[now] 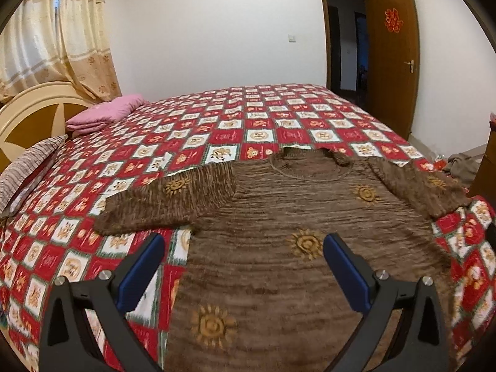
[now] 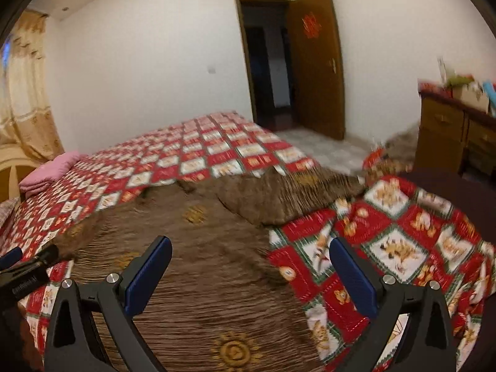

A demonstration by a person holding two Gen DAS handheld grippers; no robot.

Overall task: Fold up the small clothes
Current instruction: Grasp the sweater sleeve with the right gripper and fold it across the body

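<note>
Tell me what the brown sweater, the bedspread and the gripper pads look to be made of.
Brown sweater: likely a fuzzy, ribbed knit, matte, with woven-in gold sun motifs; fibre unclear.
Bedspread: seems a printed cotton-like quilt, matte; stitch lines edge the red and white squares.
Pads: blue, finely ribbed, probably rubber or soft plastic, on the black, smooth, hard-plastic-looking left gripper.

red double-happiness character 囍 on brown door (image 1: pixel 393 20), other lettering too blurred to read

Both wrist views look low across the bed (image 1: pixel 217 117), sharing the sweater (image 1: pixel 279 217)
</note>
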